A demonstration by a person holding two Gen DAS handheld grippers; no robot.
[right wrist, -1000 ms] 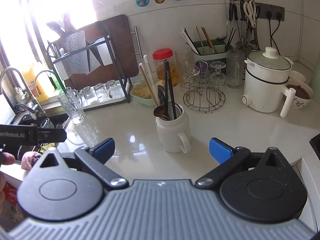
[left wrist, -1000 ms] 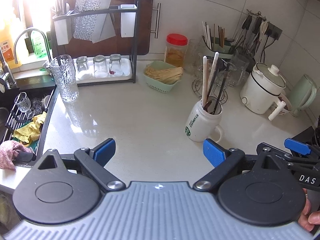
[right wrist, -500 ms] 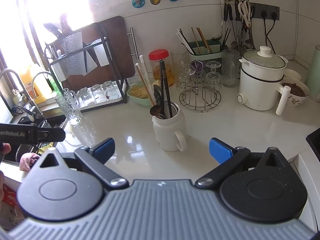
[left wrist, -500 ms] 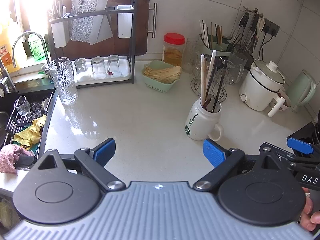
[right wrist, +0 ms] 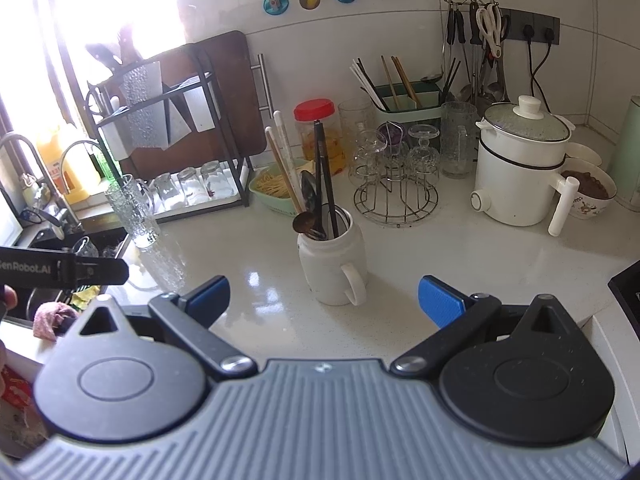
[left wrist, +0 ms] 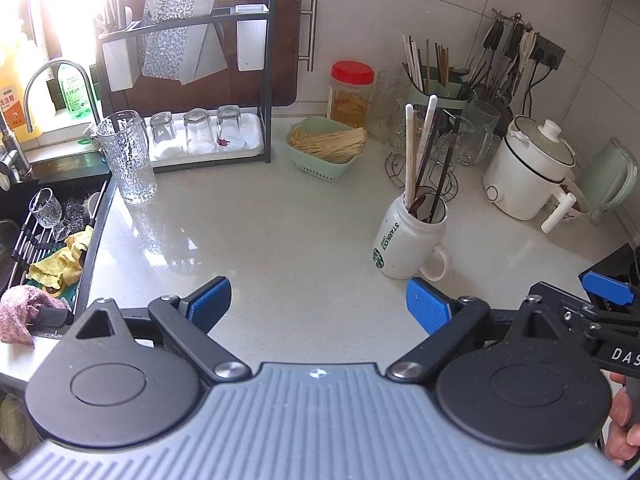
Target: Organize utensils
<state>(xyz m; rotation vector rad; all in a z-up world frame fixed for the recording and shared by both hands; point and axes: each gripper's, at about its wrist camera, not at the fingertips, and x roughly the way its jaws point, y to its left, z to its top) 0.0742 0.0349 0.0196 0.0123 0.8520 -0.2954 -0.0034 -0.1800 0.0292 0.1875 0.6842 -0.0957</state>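
Note:
A white mug [left wrist: 406,240] [right wrist: 332,260] stands on the pale counter, handle toward me, holding white chopsticks [left wrist: 409,152] [right wrist: 286,164], dark chopsticks [right wrist: 322,176] and a brown spoon [right wrist: 305,222]. A green utensil caddy [left wrist: 440,88] [right wrist: 404,100] with more chopsticks sits by the back wall. My left gripper [left wrist: 319,300] is open and empty, short of the mug and to its left. My right gripper [right wrist: 324,298] is open and empty, with the mug just beyond its fingers. Part of the right gripper [left wrist: 606,288] shows at the left view's right edge.
A white electric pot [right wrist: 520,172], a wire stand of glasses [right wrist: 394,172], a red-lidded jar [right wrist: 320,132] and a green basket of sticks [left wrist: 326,146] ring the back. A tall glass [left wrist: 127,156], a dish rack [left wrist: 188,80] and a sink [left wrist: 40,232] lie left.
Both grippers have drawn slightly back and up, so the mug sits a little farther off in each view. Both stay open; nothing was grasped.

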